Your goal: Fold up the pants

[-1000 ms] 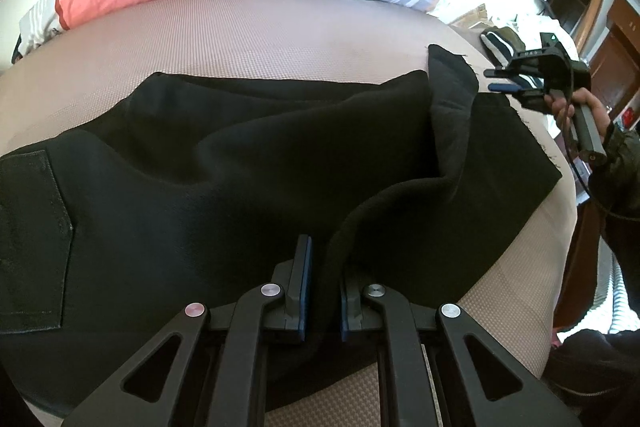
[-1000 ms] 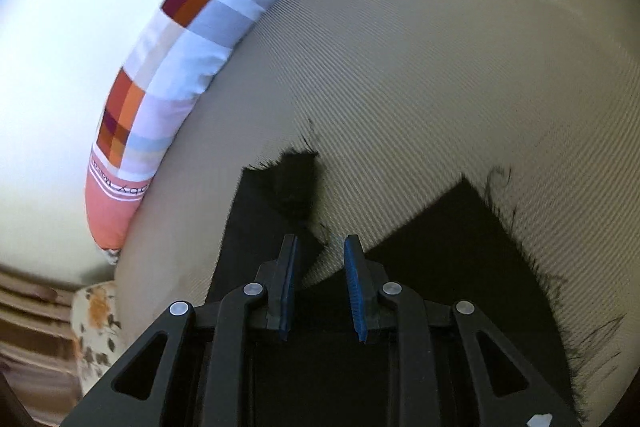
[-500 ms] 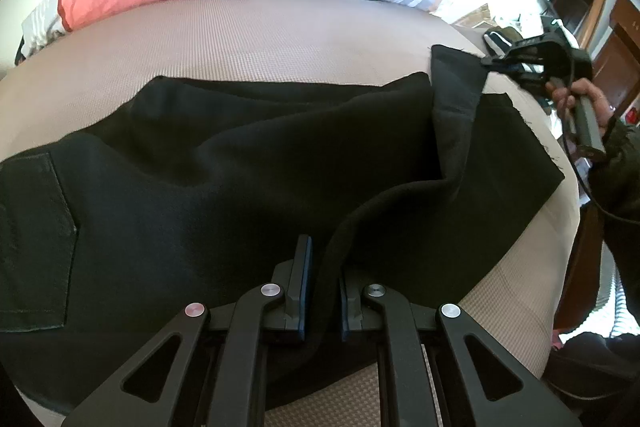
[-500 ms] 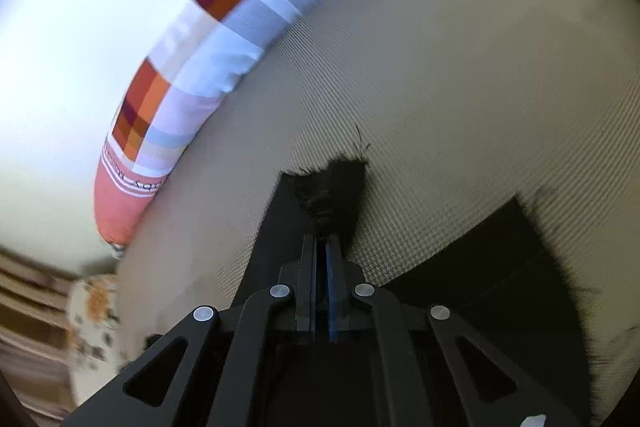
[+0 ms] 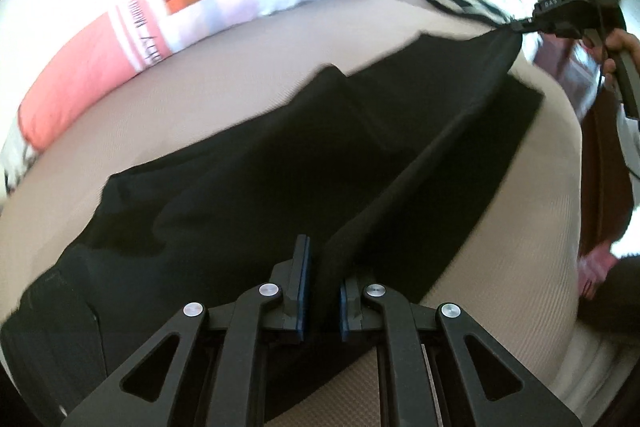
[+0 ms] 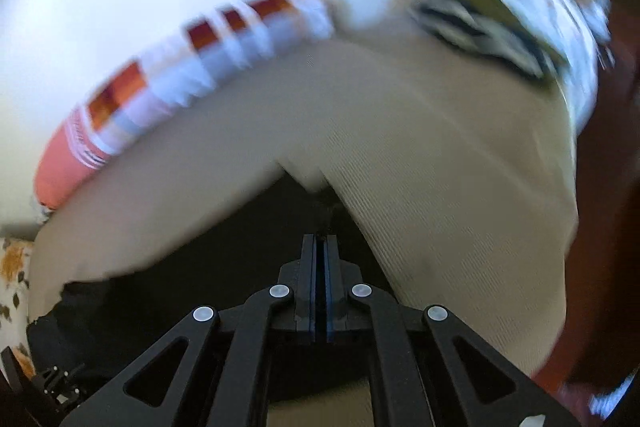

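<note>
**foldnoob:** Mid-fold on these black pants (image 5: 248, 195). Left tool (image 5: 320, 291) is clamped on a ridge of the fabric at the near edge, right tool (image 5: 524, 23) is pinched together on the hem end of a leg, far right. How do I not botch the lift?

**creasequeen:** Looks like you're carrying the upper leg across onto the other one. My guess at what matters: keep the stretch between the two tools taut so it stays a straight line, like that raised fold running from near centre up to the far right. Move both hands at the same pace and same height, or the cloth will twist. Lay it down edge to edge, then let go.

**foldnoob:** Rest of the pants are lying on the bed (image 5: 500, 235), that beige ribbed cover. Seat end is near left, legs run off far right.

**creasequeen:** Yep, and there are soft wrinkles in the middle plus a step in the far edge. The lower leg lies flat at right. Fabric looks thick and matte, so it should hold a crease okay. Right wrist view is blurry, but the fingers (image 6: 309, 267) sit tight together with dark cloth (image 6: 200, 267) around them. Pink checked pillow (image 5: 120, 63) is well clear at the far side.
</note>
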A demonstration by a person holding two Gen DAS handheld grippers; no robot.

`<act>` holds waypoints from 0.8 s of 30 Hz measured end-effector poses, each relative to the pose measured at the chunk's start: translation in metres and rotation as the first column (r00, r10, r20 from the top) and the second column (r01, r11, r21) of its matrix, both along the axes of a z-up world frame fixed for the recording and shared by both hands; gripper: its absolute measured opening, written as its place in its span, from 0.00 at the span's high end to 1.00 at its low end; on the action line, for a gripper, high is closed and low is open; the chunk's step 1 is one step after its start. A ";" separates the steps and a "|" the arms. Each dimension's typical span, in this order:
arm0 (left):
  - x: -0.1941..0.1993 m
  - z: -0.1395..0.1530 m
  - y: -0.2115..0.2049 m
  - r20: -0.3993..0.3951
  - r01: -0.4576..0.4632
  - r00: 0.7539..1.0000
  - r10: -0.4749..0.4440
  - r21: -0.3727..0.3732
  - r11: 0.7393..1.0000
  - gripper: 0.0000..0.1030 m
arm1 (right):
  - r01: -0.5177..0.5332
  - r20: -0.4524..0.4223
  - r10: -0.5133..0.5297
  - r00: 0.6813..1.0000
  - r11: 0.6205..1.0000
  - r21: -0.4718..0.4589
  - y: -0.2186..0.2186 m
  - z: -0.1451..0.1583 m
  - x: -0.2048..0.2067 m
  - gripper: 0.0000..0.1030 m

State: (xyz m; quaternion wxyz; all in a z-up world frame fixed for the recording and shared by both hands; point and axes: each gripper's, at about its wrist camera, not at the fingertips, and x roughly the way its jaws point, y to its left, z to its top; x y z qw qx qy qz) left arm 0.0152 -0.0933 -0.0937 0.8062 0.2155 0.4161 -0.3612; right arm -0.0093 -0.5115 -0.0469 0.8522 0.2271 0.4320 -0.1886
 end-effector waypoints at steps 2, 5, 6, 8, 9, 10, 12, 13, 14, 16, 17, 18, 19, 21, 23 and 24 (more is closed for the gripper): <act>-0.005 -0.006 -0.003 -0.002 0.043 0.999 -0.043 0.034 0.998 0.88 | 0.038 -0.047 -0.036 0.998 0.998 0.047 -0.009 -0.026 -0.019 0.97; -0.010 -0.013 -0.004 -0.004 0.095 0.995 -0.095 0.077 0.993 0.86 | 0.073 -0.081 -0.067 0.994 0.994 0.085 -0.012 -0.051 -0.036 0.98; -0.012 -0.016 -0.006 -0.008 0.104 0.995 -0.104 0.089 0.991 0.86 | 0.074 -0.083 -0.068 0.994 0.994 0.078 -0.012 -0.057 -0.038 0.98; -0.013 -0.019 -0.007 -0.001 0.105 0.994 -0.106 0.092 0.990 0.85 | 0.076 -0.084 -0.070 0.994 0.995 0.071 -0.011 -0.061 -0.040 0.98; -0.015 -0.020 -0.007 -0.001 0.102 0.995 -0.102 0.089 0.991 0.85 | 0.073 -0.080 -0.068 0.994 0.996 0.058 -0.010 -0.059 -0.039 0.98; -0.014 -0.020 -0.008 -0.007 0.097 0.995 -0.096 0.087 0.992 0.85 | 0.070 -0.078 -0.066 0.995 0.996 0.050 -0.011 -0.057 -0.038 0.98; -0.012 -0.018 -0.006 -0.036 0.079 0.996 -0.077 0.072 0.994 0.84 | 0.065 -0.082 -0.062 0.995 0.997 0.034 -0.011 -0.054 -0.036 0.98; -0.013 -0.016 -0.005 -0.048 0.075 0.996 -0.072 0.065 0.995 0.82 | 0.060 -0.086 -0.058 0.995 0.998 0.021 -0.010 -0.053 -0.036 0.98; -0.011 -0.014 -0.004 -0.062 0.067 0.996 -0.063 0.052 0.996 0.80 | 0.060 -0.087 -0.059 0.994 0.998 0.014 -0.008 -0.053 -0.037 0.98; -0.012 -0.007 0.002 -0.096 0.046 0.994 -0.044 0.019 0.999 0.72 | 0.062 -0.092 -0.062 0.994 0.998 -0.002 -0.003 -0.054 -0.040 0.99; -0.011 -0.004 0.006 -0.117 0.040 0.992 -0.040 -0.002 0.999 0.67 | 0.064 -0.093 -0.064 0.994 0.998 -0.003 -0.001 -0.056 -0.041 0.99; -0.011 0.001 0.012 -0.134 0.032 0.990 -0.036 -0.033 0.999 0.55 | 0.069 -0.093 -0.069 0.993 0.998 -0.002 -0.002 -0.057 -0.043 0.99; -0.012 0.006 0.017 -0.136 0.021 0.990 -0.028 -0.055 0.998 0.45 | 0.074 -0.091 -0.073 0.993 0.997 0.006 -0.004 -0.058 -0.045 0.99; -0.011 0.016 0.030 -0.150 -0.013 0.989 -0.003 -0.106 0.994 0.40 | 0.081 -0.088 -0.080 0.993 0.997 0.009 -0.005 -0.057 -0.046 0.99; -0.006 0.022 0.041 -0.168 -0.051 0.985 0.027 -0.142 0.989 0.38 | 0.077 -0.093 -0.078 0.993 0.997 -0.008 -0.003 -0.056 -0.044 0.99; -0.001 0.024 0.049 -0.177 -0.086 0.983 0.057 -0.161 0.983 0.37 | 0.073 -0.096 -0.075 0.993 0.997 -0.020 -0.001 -0.056 -0.044 0.99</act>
